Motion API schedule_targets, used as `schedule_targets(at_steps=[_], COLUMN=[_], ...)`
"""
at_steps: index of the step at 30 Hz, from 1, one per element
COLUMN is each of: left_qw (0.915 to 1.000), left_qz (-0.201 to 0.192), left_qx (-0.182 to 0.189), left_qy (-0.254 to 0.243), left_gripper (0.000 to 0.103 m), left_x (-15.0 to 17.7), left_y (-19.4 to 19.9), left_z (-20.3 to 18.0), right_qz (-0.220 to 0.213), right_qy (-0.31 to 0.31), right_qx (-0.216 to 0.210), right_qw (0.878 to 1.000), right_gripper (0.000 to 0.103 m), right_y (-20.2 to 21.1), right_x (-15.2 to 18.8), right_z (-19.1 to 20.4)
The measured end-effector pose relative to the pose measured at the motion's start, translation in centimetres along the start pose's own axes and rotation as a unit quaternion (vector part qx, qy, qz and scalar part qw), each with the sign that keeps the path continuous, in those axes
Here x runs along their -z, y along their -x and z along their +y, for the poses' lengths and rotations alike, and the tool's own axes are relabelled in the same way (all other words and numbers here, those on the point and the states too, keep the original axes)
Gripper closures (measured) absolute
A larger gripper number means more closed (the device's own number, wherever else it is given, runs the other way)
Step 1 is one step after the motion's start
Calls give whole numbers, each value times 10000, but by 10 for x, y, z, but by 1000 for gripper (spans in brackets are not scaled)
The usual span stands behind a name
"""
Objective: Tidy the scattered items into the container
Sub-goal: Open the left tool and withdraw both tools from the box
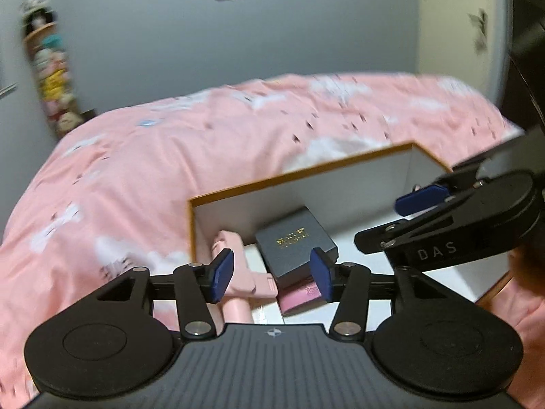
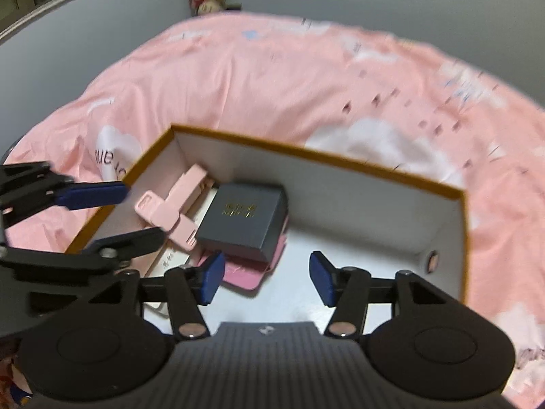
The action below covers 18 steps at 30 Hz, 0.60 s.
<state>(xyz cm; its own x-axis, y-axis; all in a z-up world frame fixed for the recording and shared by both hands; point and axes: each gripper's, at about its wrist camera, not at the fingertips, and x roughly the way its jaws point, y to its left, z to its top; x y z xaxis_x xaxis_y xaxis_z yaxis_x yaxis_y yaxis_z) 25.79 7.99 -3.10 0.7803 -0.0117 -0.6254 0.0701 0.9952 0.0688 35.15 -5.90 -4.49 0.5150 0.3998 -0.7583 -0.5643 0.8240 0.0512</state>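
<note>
Covering bed, pink quilt (image 2: 272,78); grey wall (image 1: 170,51) behind; both grippers' fingers wide, empty.

Premises: a home bedroom. Principal landmark is a bed (image 2: 272,78) covered in pink printed bedding with white cloud shapes. Behind the bed stand plain grey walls (image 1: 170,41). At its far corner, stacked plush toys (image 1: 51,68) rise against the wall.

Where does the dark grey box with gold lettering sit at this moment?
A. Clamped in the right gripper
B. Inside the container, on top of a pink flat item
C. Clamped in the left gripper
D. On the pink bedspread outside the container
B: the dark grey box rests inside the container on a pink flat item, with no pads on it.
</note>
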Motion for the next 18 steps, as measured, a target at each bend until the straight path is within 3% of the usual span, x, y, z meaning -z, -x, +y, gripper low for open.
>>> schedule_targets(at_steps=[5,7,9,12,18], left_qw=[9989,9986,9984,9983,9967], left_qz=[-280,-328,-349,-376,-385], left_qx=[-178,-260,-288,-270,-288], left_qy=[324,331,345,343,658], left_gripper=[42,40,39,37,25], left_x=[25,35,43,53,80], left_y=[48,64,79,100,136], left_z=[-5,-11,-17,-24,-30], right_qz=[-685,-1003,-1281,-1468,-1527], right_qy=[210,382,617,831,317], right_qx=[244,594,808,805,707], right_qw=[9971,9924,9865,9824,9852], right_gripper=[33,16,14,14,11], right_y=[45,63,82,104,138], right_x=[20,34,50,70,103], right_z=[13,28,43,58,66])
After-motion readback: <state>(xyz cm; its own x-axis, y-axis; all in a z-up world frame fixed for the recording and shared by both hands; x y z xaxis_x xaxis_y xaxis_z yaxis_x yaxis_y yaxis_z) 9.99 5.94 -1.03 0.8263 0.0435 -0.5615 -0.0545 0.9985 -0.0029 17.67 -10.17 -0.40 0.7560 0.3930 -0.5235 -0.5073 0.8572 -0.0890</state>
